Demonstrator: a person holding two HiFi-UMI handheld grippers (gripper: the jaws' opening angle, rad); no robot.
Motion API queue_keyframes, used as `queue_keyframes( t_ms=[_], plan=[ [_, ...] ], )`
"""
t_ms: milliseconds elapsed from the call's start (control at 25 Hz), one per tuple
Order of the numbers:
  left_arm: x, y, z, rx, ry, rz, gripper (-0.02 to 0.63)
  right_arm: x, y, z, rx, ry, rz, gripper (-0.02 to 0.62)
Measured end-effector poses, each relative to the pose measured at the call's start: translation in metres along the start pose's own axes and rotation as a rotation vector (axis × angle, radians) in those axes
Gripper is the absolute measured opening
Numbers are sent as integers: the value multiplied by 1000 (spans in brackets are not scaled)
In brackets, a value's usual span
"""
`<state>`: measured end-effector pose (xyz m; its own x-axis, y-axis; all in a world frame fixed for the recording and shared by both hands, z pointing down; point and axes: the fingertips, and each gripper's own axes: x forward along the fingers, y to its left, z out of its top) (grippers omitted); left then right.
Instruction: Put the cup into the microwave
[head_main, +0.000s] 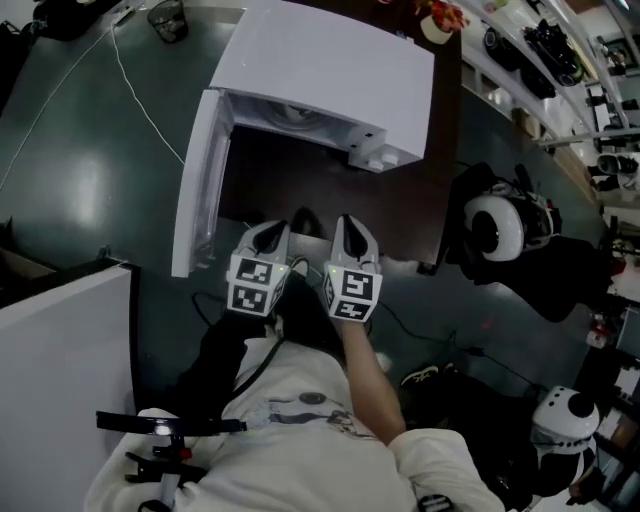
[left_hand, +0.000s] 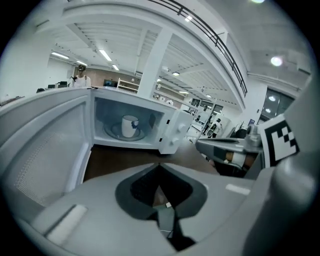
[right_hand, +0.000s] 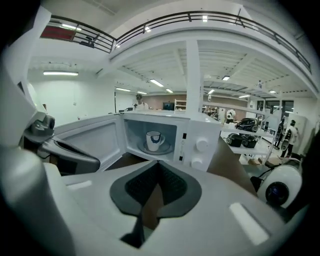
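The white cup (left_hand: 130, 125) with a dark mark stands upright on the glass turntable inside the white microwave (head_main: 320, 70); the right gripper view shows the cup (right_hand: 153, 140) in the same place. The microwave door (head_main: 195, 190) hangs open to the left. My left gripper (head_main: 268, 235) and right gripper (head_main: 347, 230) sit side by side at the near edge of the brown table (head_main: 400, 215), in front of the cavity and well short of the cup. Both are shut with nothing held; the left gripper (left_hand: 159, 166) and right gripper (right_hand: 158, 163) each show jaws meeting at the tip.
The microwave's knobs (right_hand: 200, 146) are on its right side. A white round helmet (head_main: 497, 228) lies on dark gear right of the table, with another helmet (head_main: 568, 412) lower right. A white panel (head_main: 60, 360) stands at the left. Cables (head_main: 440, 345) run over the floor.
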<state>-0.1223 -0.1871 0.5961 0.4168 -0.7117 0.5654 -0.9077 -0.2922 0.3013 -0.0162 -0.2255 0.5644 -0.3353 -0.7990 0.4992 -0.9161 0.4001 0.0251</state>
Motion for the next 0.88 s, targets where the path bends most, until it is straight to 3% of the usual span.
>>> queue_keyframes(
  t_ms=[440, 720, 880],
  plan=[
    [-38, -60, 9, 74, -107, 20, 0, -89, -22, 1, 34, -145, -31, 0],
    [-83, -121, 17, 126, -264, 30, -2, -171, -25, -1, 101, -242, 12, 0],
    [-130, -165, 21, 159, -307, 23, -2, -236, -17, 9, 116, -304, 72, 0]
  ],
)
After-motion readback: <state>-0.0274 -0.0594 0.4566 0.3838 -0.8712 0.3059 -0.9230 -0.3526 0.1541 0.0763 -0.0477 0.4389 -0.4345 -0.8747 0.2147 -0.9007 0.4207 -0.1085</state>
